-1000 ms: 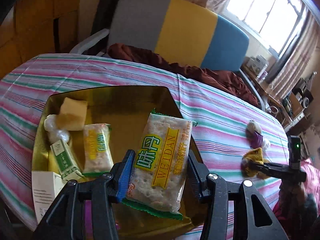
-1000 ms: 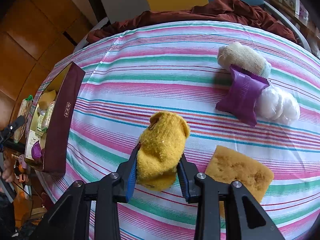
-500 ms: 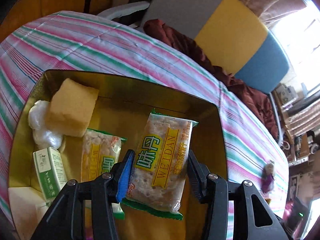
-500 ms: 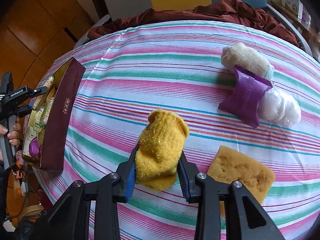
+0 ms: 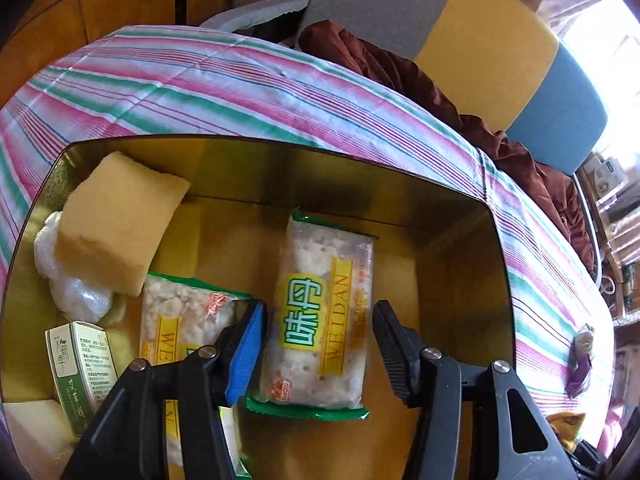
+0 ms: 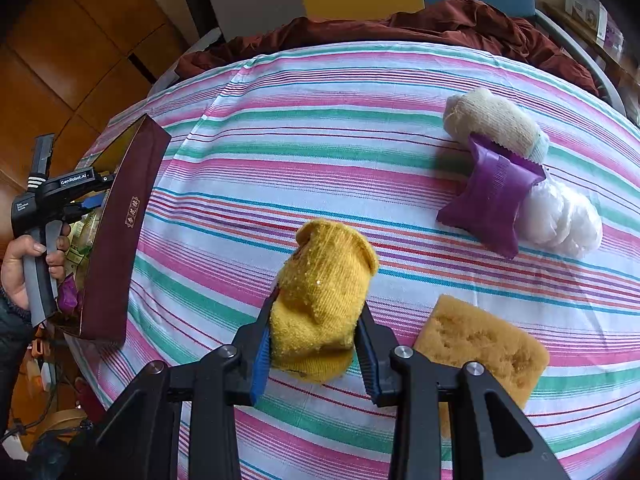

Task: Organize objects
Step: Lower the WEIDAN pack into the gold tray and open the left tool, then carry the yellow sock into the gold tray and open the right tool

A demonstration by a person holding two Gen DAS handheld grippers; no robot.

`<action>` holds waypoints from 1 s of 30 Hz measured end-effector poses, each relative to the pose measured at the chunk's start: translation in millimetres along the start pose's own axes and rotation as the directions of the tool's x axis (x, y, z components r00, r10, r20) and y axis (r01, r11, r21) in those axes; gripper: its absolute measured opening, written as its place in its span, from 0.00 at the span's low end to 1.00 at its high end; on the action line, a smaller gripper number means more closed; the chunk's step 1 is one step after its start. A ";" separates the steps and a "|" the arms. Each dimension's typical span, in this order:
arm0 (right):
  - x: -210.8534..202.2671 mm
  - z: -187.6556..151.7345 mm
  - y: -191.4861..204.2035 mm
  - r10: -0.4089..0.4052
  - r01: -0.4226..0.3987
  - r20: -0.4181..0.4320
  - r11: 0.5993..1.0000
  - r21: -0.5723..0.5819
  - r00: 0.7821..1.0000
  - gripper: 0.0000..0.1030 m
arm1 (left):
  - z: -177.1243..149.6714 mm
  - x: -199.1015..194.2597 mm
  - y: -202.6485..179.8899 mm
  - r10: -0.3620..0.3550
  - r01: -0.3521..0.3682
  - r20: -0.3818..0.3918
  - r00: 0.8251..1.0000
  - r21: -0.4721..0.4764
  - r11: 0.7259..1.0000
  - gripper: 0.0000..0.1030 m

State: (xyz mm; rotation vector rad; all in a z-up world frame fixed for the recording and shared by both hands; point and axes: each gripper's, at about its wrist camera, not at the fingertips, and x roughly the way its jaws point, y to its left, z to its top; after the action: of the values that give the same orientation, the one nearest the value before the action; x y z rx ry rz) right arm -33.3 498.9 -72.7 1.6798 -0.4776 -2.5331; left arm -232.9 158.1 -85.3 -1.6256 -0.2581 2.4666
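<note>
Right wrist, gripper (image 6: pixel 316 354) clamping yellow sock (image 6: pixel 324 292)

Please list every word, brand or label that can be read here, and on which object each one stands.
"WEIDAN", with large Chinese characters: cracker packet in the box.
"WE...", partly hidden: second cracker packet.
"GenRobot.AI": left tool.
Green carton: print too small to read.
Box side emblem: unreadable.
</note>
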 end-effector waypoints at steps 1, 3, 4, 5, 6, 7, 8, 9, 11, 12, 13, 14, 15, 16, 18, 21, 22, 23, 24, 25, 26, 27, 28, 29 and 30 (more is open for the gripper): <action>0.1 0.1 -0.1 -0.001 0.001 0.000 1.000 0.000 1.000 0.35 | 0.5 -2.6 -0.7 -0.001 0.001 0.007 1.000 0.010 1.000 0.54; 0.4 0.3 0.5 -0.003 0.003 -0.001 1.000 -0.004 1.000 0.35 | 0.4 -10.2 -1.0 -0.005 0.004 0.024 1.000 0.028 1.000 0.54; 0.7 0.5 0.5 -0.004 0.004 -0.001 1.000 -0.007 1.000 0.35 | 0.3 -15.6 -0.2 -0.013 0.012 0.034 0.999 0.036 0.999 0.54; 0.8 0.5 0.6 -0.006 0.006 -0.002 1.000 -0.010 1.000 0.35 | -1.4 -22.5 0.2 -0.021 0.019 0.044 0.999 0.047 0.999 0.54; 1.0 0.4 0.9 -0.007 0.007 -0.002 1.000 -0.012 1.000 0.35 | -3.6 -30.2 0.4 -0.025 0.022 0.058 0.998 0.063 0.998 0.55; 1.2 0.5 1.0 -0.009 0.009 -0.002 1.000 -0.015 1.000 0.35 | -8.0 -39.6 0.5 -0.033 0.026 0.074 0.997 0.085 0.996 0.56; 1.0 0.4 0.9 -0.011 0.011 -0.002 1.000 -0.017 1.000 0.35 | -13.4 -49.4 0.2 -0.044 0.034 0.088 0.995 0.111 0.993 0.57; 0.8 0.5 1.2 -0.014 0.014 0.000 1.000 -0.020 1.000 0.35 | -21.1 -61.4 0.0 -0.055 0.039 0.106 0.993 0.142 0.989 0.59; 0.6 0.4 3.4 -0.026 0.026 0.003 0.999 -0.030 1.000 0.35 | -41.0 -86.5 1.3 -0.071 0.038 0.151 0.986 0.209 0.977 0.68; 0.3 0.5 5.3 -0.034 0.034 0.006 0.999 -0.036 0.999 0.35 | -51.8 -98.4 3.0 -0.071 0.028 0.175 0.982 0.237 0.971 0.70; -0.3 0.6 7.0 -0.042 0.043 0.010 0.998 -0.041 0.999 0.35 | -63.6 -110.2 5.1 -0.063 0.006 0.206 0.977 0.266 0.964 0.72; -0.7 0.6 8.1 -0.050 0.050 0.012 0.998 -0.043 0.999 0.35 | -72.8 -118.8 5.8 -0.056 -0.013 0.228 0.972 0.289 0.957 0.72; -1.3 0.7 9.5 -0.056 0.057 0.014 0.997 -0.042 0.998 0.35 | -83.8 -128.0 9.3 -0.047 -0.033 0.249 0.967 0.309 0.950 0.73; -2.8 1.1 10.8 -0.063 0.064 0.020 0.997 -0.040 0.998 0.34 | -91.0 -133.9 11.8 -0.039 -0.048 0.263 0.964 0.319 0.946 0.76; -9.1 2.5 14.2 -0.073 0.073 0.046 0.997 -0.017 0.996 0.33 | -105.3 -144.8 21.3 -0.028 -0.070 0.283 0.959 0.328 0.942 0.80; -23.9 4.3 25.6 -0.025 0.022 0.101 0.999 0.035 0.995 0.33 | -120.4 -157.6 36.2 -0.006 -0.098 0.315 0.949 0.312 0.945 0.80; -28.8 4.9 33.9 -0.004 -0.001 0.118 0.999 0.037 0.993 0.33 | -123.8 -160.2 40.1 -0.001 -0.106 0.323 0.946 0.312 0.944 0.80; -32.6 4.8 45.0 0.015 -0.019 0.130 0.999 0.028 0.991 0.33 | -126.6 -163.2 43.5 0.005 -0.115 0.334 0.942 0.308 0.944 0.81; -35.1 5.1 58.7 0.032 -0.034 0.138 0.999 0.010 0.990 0.33 | -129.1 -166.3 46.7 0.012 -0.125 0.348 0.937 0.303 0.945 0.81; -37.2 5.3 73.9 0.048 -0.047 0.145 0.999 -0.015 0.988 0.33 | -131.6 -169.0 50.5 0.015 -0.131 0.360 0.933 0.300 0.945 0.81; -39.4 5.4 89.4 0.066 -0.061 0.152 0.997 -0.042 0.986 0.33 | -133.0 -171.0 53.3 0.020 -0.138 0.370 0.929 0.295 0.946 0.82; -41.0 5.8 105.0 0.089 -0.079 0.156 0.995 -0.068 0.984 0.33 | -135.0 -172.7 56.2 0.026 -0.146 0.381 0.924 0.288 0.947 0.82; -41.6 6.4 120.2 0.112 -0.098 0.157 0.991 -0.091 0.981 0.33 | -136.4 -174.2 59.1 0.030 -0.151 0.392 0.920 0.281 0.948 0.82; -41.2 7.1 135.5 0.132 -0.115 0.154 0.987 -0.116 0.979 0.33 | -136.9 -174.8 61.2 0.032 -0.153 0.398 0.917 0.275 0.949 0.82; -39.6 7.4 150.1 0.146 -0.125 0.151 0.982 -0.138 0.978 0.33 | -137.7 -175.8 64.0 0.034 -0.153 0.403 0.915 0.268 0.951 0.82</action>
State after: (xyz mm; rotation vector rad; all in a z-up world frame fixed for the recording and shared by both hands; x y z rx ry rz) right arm -41.5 366.8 8.7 1.3594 -0.4142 -2.5501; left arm -41.2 60.4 2.3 -1.0373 0.1409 2.7299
